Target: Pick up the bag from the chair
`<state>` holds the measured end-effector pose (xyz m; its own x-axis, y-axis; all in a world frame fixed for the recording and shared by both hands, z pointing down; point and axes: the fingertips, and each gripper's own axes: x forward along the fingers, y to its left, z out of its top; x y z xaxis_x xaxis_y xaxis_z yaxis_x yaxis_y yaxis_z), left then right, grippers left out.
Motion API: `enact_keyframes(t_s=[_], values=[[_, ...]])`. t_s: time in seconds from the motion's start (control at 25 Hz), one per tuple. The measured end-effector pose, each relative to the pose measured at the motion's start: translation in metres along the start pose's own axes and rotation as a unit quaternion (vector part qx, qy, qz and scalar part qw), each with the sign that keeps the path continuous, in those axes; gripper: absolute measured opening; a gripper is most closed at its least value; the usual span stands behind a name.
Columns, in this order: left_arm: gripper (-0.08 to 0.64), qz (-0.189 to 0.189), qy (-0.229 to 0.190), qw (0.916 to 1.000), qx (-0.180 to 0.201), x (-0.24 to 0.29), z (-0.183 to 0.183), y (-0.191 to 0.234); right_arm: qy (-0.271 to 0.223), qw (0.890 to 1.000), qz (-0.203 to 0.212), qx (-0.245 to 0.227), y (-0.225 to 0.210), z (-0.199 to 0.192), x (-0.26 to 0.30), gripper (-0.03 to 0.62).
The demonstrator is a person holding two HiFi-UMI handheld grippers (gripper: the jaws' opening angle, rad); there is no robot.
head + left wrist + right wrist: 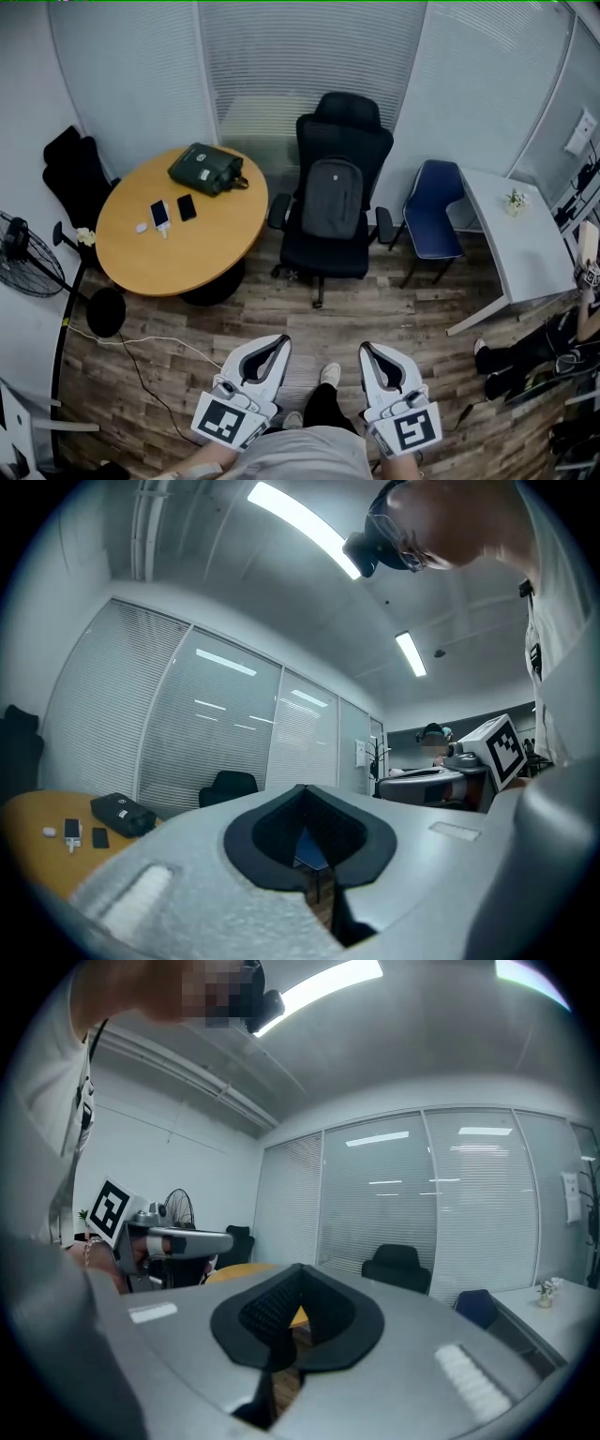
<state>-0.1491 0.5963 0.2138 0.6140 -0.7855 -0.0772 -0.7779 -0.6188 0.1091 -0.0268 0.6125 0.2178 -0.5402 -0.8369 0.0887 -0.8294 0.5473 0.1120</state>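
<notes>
A small office has a wood-plank floor and walls of pale slatted blinds. Nearest, at the bottom of the head view, the person holds both tools low and side by side, pointing forward. The white left gripper has its jaws pressed together at the tips, with only the dark padded hollow behind them and nothing held. The white right gripper is the same, tips meeting and empty. Between the two, a white shoe stands on the planks.

Further ahead and to the left is a round wooden table. On it lie two phones side by side with a small white object just beside them, and a dark green zipped bag sits near the far edge. A black floor fan stands at the left wall.

Straight ahead, well apart from both grippers, stands the black high-backed office chair. The grey backpack sits upright on its seat and leans against the backrest. To its right are a blue chair and a white table bearing a small potted plant.
</notes>
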Motion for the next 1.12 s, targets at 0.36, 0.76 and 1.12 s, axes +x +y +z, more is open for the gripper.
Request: enact_keyframes(t_s=[0.36, 0.76, 1.12], values=[[0.003, -0.007, 0.001, 0.9999, 0.008, 0.068, -0.003, 0.018, 0.003, 1.0, 0.0, -0.001, -0.057, -0.007, 0.039, 0.003], [0.003, -0.013, 0.008, 0.9998, 0.01, 0.171, -0.008, 0.023, 0.013, 1.0, -0.002, 0.008, -0.15, -0.015, 0.081, 0.003], [0.003, -0.012, 0.012, 0.9998, 0.014, 0.252, -0.011, 0.027, 0.014, 1.0, 0.012, 0.002, -0.222, -0.022, 0.113, 0.003]])
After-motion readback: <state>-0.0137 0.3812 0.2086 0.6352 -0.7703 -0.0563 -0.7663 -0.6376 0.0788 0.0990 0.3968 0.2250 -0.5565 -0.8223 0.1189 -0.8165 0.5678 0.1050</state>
